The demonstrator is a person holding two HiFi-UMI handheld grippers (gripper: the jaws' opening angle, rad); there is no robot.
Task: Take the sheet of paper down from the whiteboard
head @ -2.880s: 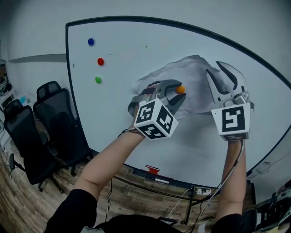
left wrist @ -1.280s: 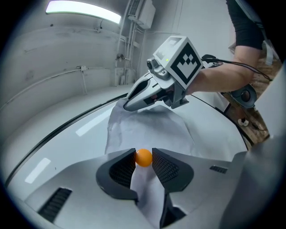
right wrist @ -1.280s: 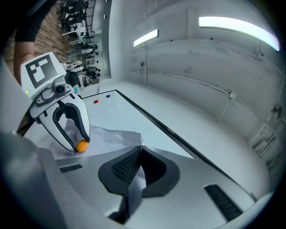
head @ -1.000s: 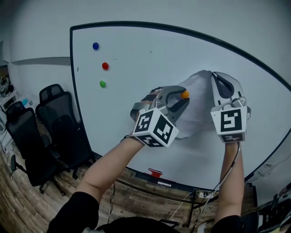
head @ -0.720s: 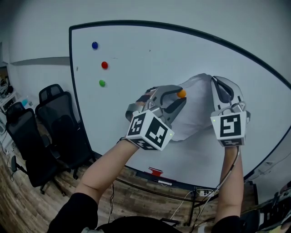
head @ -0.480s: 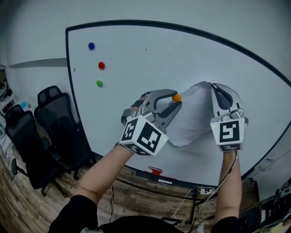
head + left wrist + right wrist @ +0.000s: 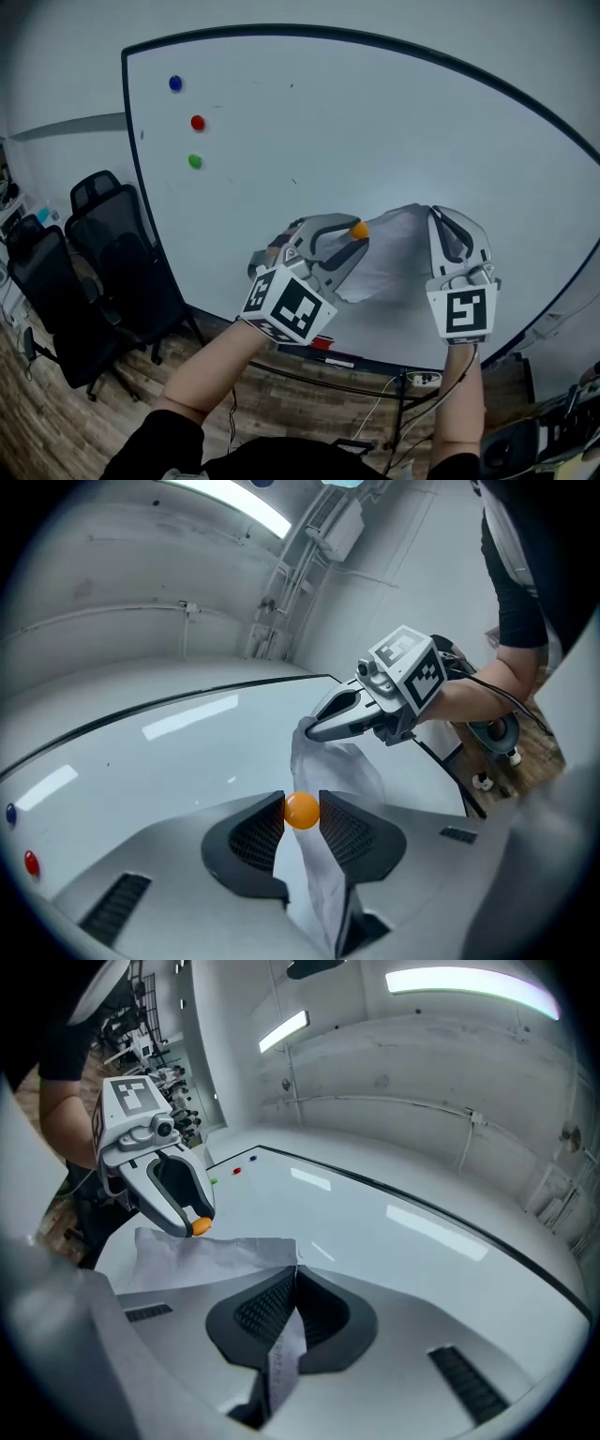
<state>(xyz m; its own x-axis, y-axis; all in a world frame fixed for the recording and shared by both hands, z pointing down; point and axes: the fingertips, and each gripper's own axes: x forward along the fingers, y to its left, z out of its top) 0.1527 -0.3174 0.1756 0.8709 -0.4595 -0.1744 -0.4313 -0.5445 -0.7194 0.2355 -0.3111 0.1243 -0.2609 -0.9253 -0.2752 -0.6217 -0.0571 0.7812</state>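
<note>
sheet of paper: a crumpled white sheet, strung between the two grippers in front of the lower part of the whiteboard. Whether it touches the board I cannot tell.
right gripper: the jaws are pressed together on the sheet's upper corner. A strip of the paper trails out of the gap toward the camera.
left gripper: the jaw tips are clamped on an orange magnet. The sheet's other end runs through the gap between the jaws just below the ball.
blue magnet, red magnet, green magnet: in a column at the board's upper left, well apart from the sheet.
office chairs: black, standing left of the board on a wooden floor.
</note>
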